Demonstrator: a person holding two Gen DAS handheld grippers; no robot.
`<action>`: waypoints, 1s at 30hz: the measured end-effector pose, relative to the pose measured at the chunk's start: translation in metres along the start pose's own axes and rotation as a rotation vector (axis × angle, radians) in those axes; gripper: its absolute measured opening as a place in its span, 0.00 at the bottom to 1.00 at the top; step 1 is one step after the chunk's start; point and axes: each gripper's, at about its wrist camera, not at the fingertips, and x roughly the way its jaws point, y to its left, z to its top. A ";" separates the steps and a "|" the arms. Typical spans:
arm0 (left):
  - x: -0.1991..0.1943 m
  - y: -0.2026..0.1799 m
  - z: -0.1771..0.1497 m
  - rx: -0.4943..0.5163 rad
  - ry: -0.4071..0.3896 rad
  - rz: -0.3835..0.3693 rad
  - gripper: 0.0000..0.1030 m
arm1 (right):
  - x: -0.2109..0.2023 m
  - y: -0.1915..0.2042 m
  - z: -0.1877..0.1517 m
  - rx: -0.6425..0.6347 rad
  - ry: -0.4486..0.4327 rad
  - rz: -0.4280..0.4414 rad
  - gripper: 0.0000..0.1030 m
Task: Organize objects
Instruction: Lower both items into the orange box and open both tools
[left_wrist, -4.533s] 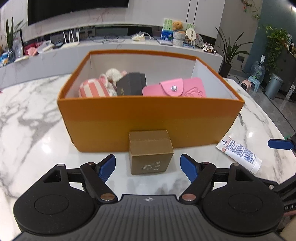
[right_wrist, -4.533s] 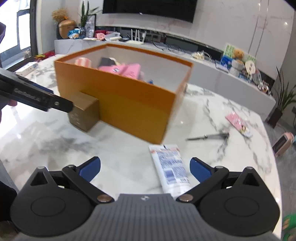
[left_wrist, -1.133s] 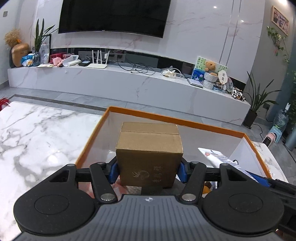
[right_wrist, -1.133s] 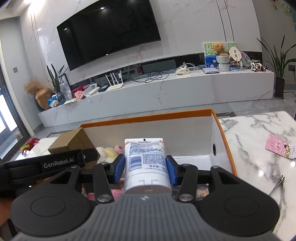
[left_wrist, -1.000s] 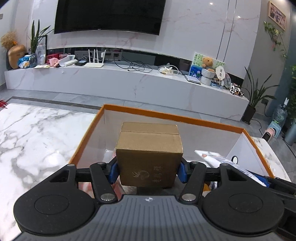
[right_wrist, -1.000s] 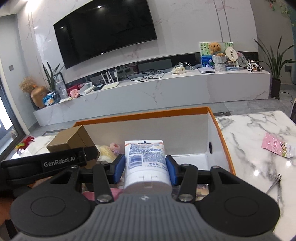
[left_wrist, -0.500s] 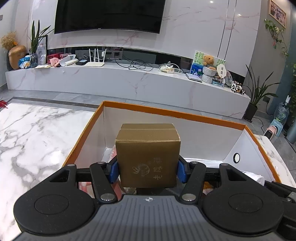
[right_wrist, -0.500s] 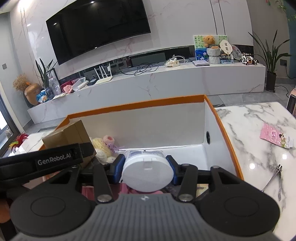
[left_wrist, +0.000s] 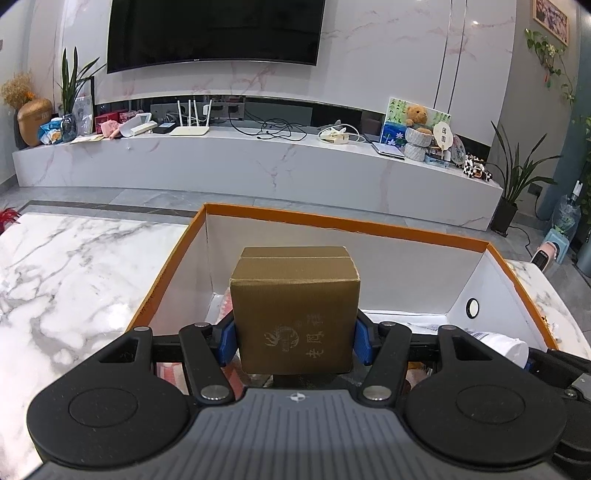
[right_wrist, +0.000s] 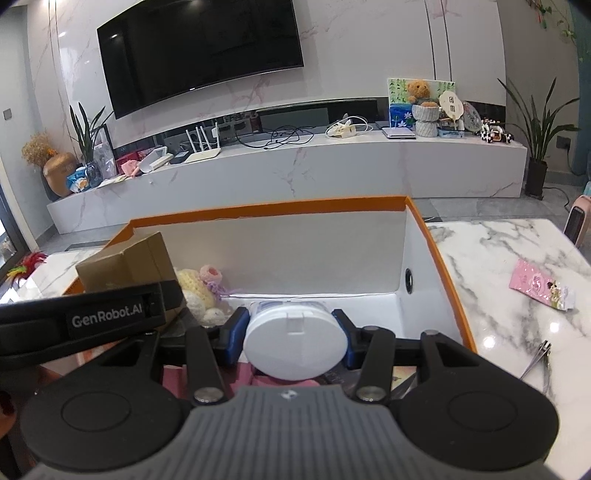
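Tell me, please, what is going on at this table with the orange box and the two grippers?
A person is tidying loose items into the orange box with a handheld gripper in each hand. The left gripper is clamped on a small brown cardboard box, held over the box's left end. The right gripper grips a white tube, cap toward the camera, over the right part. Neither is released yet. A pink packet and nail clippers lie on the marble table.
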 end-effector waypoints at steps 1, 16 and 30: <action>0.000 0.000 0.000 0.003 -0.001 0.005 0.67 | 0.000 0.001 0.000 -0.012 -0.004 -0.007 0.55; -0.021 0.003 0.005 -0.002 0.012 0.063 0.75 | -0.014 0.022 0.005 -0.097 -0.023 -0.059 0.85; -0.080 0.023 -0.005 -0.047 0.010 0.088 0.84 | -0.066 0.047 -0.006 -0.098 0.001 -0.171 0.93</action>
